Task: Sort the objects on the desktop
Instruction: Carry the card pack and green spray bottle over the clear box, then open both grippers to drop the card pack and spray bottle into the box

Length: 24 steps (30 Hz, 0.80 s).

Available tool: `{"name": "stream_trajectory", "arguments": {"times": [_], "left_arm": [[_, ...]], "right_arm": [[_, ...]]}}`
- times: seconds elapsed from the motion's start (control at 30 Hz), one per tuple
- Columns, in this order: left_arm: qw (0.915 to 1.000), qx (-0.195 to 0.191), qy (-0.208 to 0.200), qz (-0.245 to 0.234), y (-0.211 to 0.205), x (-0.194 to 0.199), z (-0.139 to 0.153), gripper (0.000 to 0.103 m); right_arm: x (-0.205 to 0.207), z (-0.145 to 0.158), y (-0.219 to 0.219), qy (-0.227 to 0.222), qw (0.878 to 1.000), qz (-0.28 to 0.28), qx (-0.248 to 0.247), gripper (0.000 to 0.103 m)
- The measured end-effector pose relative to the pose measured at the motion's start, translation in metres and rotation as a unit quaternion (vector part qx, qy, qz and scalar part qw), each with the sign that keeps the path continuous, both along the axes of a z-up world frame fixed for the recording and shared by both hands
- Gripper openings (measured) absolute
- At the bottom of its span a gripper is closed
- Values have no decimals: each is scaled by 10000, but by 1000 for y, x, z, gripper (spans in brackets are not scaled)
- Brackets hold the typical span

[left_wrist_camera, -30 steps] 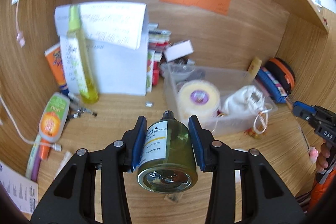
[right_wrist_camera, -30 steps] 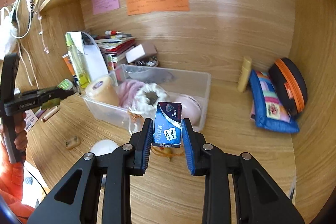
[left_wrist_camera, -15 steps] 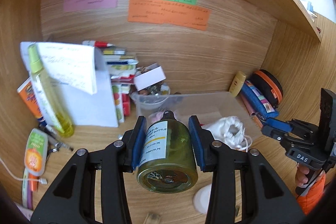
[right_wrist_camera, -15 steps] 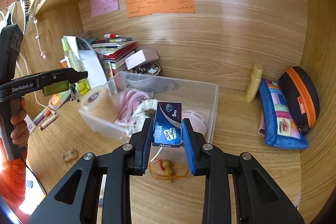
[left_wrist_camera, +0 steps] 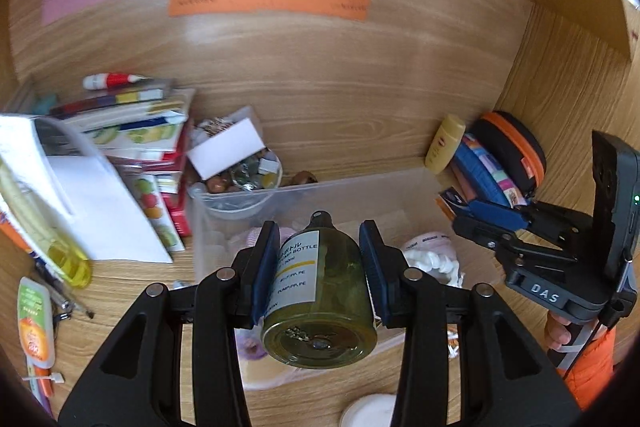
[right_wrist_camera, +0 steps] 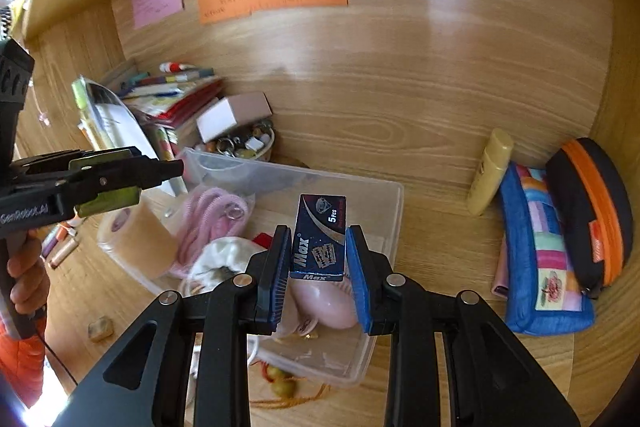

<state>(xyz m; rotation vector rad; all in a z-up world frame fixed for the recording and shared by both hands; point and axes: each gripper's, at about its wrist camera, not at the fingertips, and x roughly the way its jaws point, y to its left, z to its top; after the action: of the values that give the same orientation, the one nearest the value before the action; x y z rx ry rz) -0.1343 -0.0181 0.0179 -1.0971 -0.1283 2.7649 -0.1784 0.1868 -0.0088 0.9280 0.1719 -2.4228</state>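
My left gripper (left_wrist_camera: 319, 247) is shut on a green pump bottle (left_wrist_camera: 320, 291) and holds it above the clear plastic bin (left_wrist_camera: 360, 187). My right gripper (right_wrist_camera: 318, 251) is shut on a dark blue "Max" blade box (right_wrist_camera: 320, 237) and holds it over the same bin (right_wrist_camera: 384, 211). The bin holds a tape roll (right_wrist_camera: 140, 239), a pink cord (right_wrist_camera: 208, 219), a white pouch (right_wrist_camera: 220, 259) and a pink oval thing (right_wrist_camera: 324, 303). The right gripper also shows in the left wrist view (left_wrist_camera: 480, 215), and the left gripper in the right wrist view (right_wrist_camera: 120, 179).
A stack of books (left_wrist_camera: 140, 131) and papers (left_wrist_camera: 80, 203) stands at the left. A bowl of trinkets (left_wrist_camera: 240, 179) with a white box sits behind the bin. A yellow tube (right_wrist_camera: 490, 171), a colourful pouch (right_wrist_camera: 540, 251) and a black-orange case (right_wrist_camera: 592, 211) lie at the right. Beads (right_wrist_camera: 280, 381) lie in front.
Both grippers have moved forward and over the bin with their objects still held. The left view has swung right, away from the items at the left.
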Motion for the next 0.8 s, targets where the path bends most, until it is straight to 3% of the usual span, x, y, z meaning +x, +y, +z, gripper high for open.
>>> {"name": "stream_trajectory", "arguments": {"times": [0.23,0.57,0.63,0.7,0.73,0.8], "left_arm": [[9988,-379,-304,-52,22,-25,-22,41],[9975,-447,-496,-215,34,-32,-33,41],[9977,-408,-498,-231,34,-32,-30,41],[9980,-345,-477,-247,33,-29,-26,41],[9981,-332,-456,-252,32,-27,-24,42],[9985,-305,-389,-249,31,-22,-19,49]], "right_arm": [[-20,-17,-12,-207,9994,20,294,25],[-22,-27,-23,-292,9982,101,515,26],[-19,-24,-22,-186,9983,67,554,32],[-15,-19,-20,-82,9984,-17,565,49],[-13,-17,-19,0,9984,-52,555,52],[-7,-10,-17,193,9980,-150,576,60]]}}
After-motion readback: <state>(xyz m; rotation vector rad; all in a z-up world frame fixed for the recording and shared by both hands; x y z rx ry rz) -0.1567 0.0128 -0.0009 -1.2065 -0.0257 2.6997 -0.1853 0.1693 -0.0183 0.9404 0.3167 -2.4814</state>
